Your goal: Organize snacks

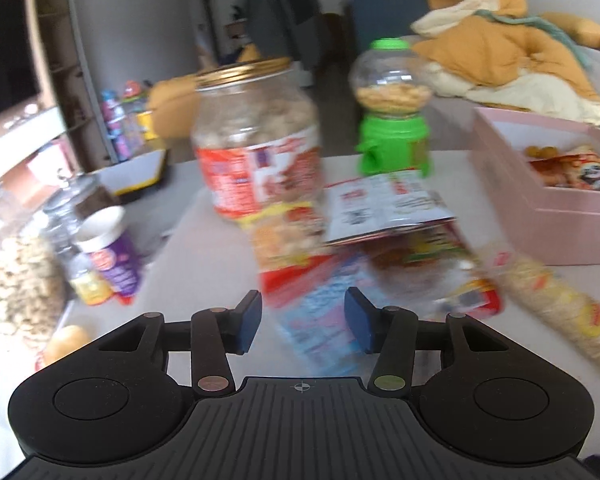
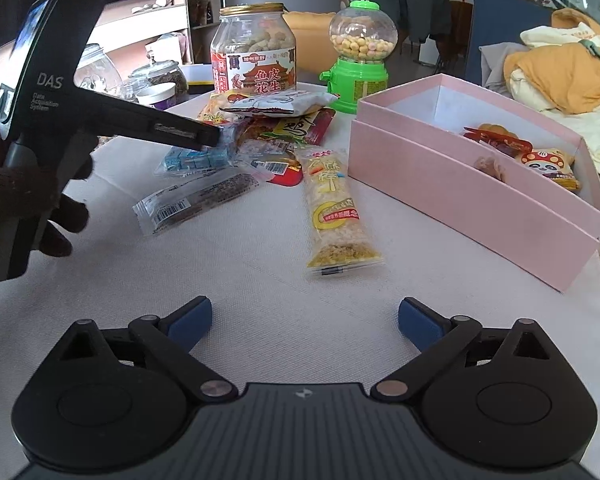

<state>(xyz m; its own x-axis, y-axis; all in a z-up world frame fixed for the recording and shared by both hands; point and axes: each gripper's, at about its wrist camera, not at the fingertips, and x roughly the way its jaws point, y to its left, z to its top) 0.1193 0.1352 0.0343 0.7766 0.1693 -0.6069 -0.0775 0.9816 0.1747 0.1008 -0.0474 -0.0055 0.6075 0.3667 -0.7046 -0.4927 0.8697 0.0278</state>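
A heap of snack packets lies mid-table. In it are a clear packet of blue cube candies (image 2: pixel 196 159), a dark bar in clear wrap (image 2: pixel 198 199) and a white packet (image 2: pixel 280 104). My left gripper (image 2: pixel 215 137), held by a gloved hand (image 2: pixel 16 188), has its tip at the blue candy packet. In the blurred left wrist view that gripper (image 1: pixel 303 320) is open, and the blue packet (image 1: pixel 320 320) lies below the gap, untouched by the pads. My right gripper (image 2: pixel 304 316) stands wide open over bare cloth. A long yellow rice bar (image 2: pixel 332 208) lies ahead of it. The pink box (image 2: pixel 460 188) at right holds several snacks.
A gold-lidded peanut jar (image 2: pixel 254 56) and a green candy dispenser (image 2: pixel 360 64) stand behind the heap. Glass jars (image 1: pixel 16 280) and a purple cup (image 1: pixel 112 256) crowd the table's left edge. Orange bedding (image 2: pixel 572 68) lies beyond the box.
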